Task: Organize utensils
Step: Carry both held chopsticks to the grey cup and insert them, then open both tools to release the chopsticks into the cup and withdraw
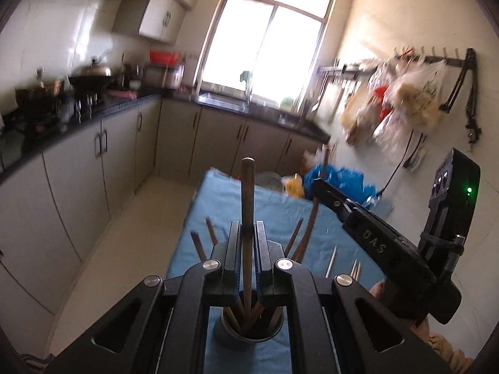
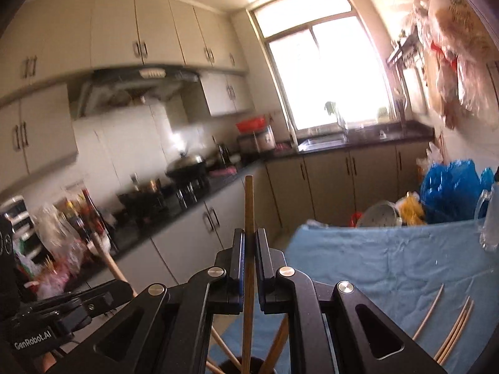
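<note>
Left wrist view gives us the left hand-held gripper [image 1: 248, 243] clamped on a dark wooden chopstick [image 1: 248, 193], which stands upright between its pads with the rounded top end well above the fingertips. Directly below that hand-held gripper sits a metal utensil cup [image 1: 249, 335], and the held chopstick's lower end reaches down among the other chopsticks already standing in it; several of these fan out to either side of the cup. The cup rests on a table covered by a blue cloth [image 1: 215, 205]. To the right of the cup, a few pale chopsticks [image 1: 331, 261] lie loose on the cloth. Farther right of the cup we see the right hand-held gripper [image 1: 318, 184], tilted across the frame and gripping a brown stick. From the right wrist view, the right hand-held gripper [image 2: 249, 249] is closed on a lighter brown chopstick [image 2: 249, 205], held upright, its lower end going down towards the dark rim of the cup [image 2: 230, 366] at the frame's bottom edge. Right of the cup, the pale chopsticks [image 2: 457, 330] lie on the cloth [image 2: 374, 255]. Beyond the cup, at the table's far end, sits a crumpled blue plastic bag [image 2: 449, 187].
</note>
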The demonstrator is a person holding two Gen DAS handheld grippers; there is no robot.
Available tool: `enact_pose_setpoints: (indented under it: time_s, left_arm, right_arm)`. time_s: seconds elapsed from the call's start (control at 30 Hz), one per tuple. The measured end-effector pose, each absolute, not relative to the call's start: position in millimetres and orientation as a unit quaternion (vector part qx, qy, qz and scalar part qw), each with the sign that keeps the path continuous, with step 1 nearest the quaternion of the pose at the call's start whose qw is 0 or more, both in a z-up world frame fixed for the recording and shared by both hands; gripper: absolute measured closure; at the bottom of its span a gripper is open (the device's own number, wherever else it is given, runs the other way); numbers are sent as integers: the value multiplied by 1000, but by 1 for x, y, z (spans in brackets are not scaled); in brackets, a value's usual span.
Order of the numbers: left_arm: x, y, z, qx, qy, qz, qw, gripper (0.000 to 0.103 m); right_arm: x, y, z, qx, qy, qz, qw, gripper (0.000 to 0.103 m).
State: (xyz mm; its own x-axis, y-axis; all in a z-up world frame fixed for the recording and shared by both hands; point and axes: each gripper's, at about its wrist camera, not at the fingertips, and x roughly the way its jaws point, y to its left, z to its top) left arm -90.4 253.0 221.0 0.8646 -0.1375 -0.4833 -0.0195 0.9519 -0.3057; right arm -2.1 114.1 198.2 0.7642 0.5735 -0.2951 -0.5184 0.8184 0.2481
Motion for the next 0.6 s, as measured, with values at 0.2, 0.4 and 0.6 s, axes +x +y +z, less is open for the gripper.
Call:
enact_pose_setpoints:
  time_s: [0.2,0.4,0.6]
  left_arm:
    - [-80,254,200,-171,279,-35,944,96]
    - [-92,254,203,-176,269,-27,946,95]
    - [-114,251,212,-186,254,-17,949,95]
  right_arm:
    - [16,118,163,60,243,297,921,95]
    - [27,114,159,72,263,308,912,83]
    - [23,93,167,92,257,308,911,63]
